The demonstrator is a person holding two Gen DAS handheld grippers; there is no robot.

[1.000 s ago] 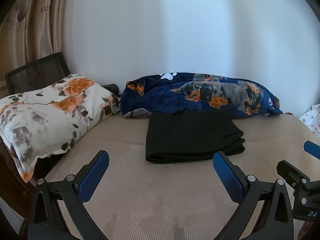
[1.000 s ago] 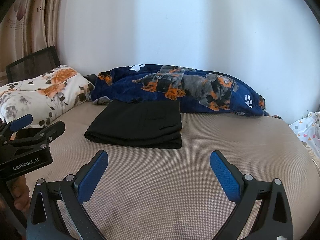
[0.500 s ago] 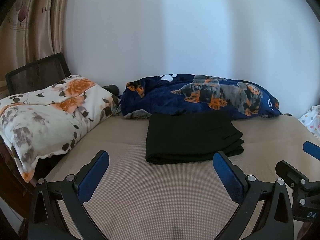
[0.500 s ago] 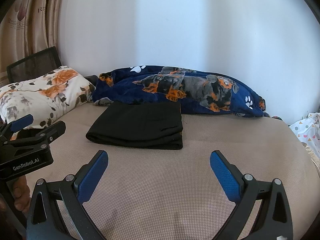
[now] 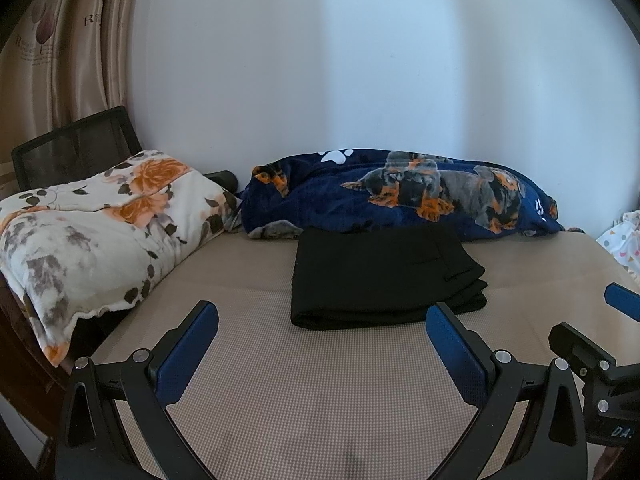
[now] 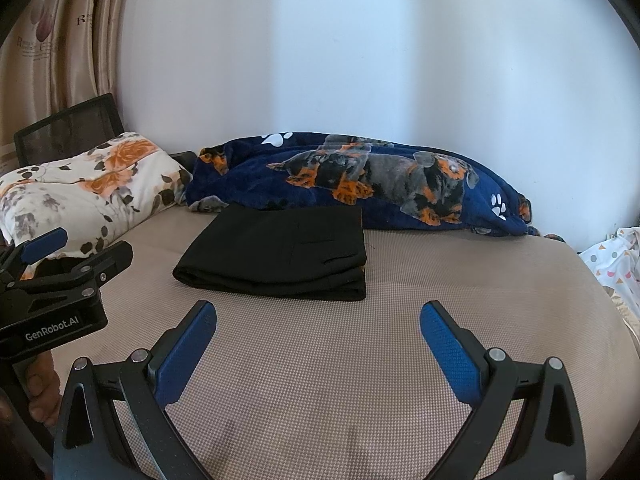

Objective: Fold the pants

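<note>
Black pants (image 5: 380, 276) lie folded into a flat rectangular stack on the beige bed (image 5: 320, 400), close to the blue blanket; in the right wrist view the pants (image 6: 280, 256) sit left of centre. My left gripper (image 5: 322, 320) is open and empty, hovering in front of the stack's near edge. My right gripper (image 6: 318, 320) is open too, holding nothing, just short of the stack. The right gripper's body shows at the left wrist view's right edge, and the left gripper's body shows at the right wrist view's left edge with a hand (image 6: 40, 392) under it.
A navy dog-print blanket (image 5: 400, 196) lies along the white wall behind the pants. A floral quilt (image 5: 100, 220) is piled at the left, in front of a black mesh chair back (image 5: 76, 144). Spotted white fabric (image 6: 612, 264) lies at the right edge. Curtains hang at the left.
Both views have shifted slightly; the pants appear a touch lower and nearer. Both grippers stay open and empty, and the pants have not moved on the bed.
</note>
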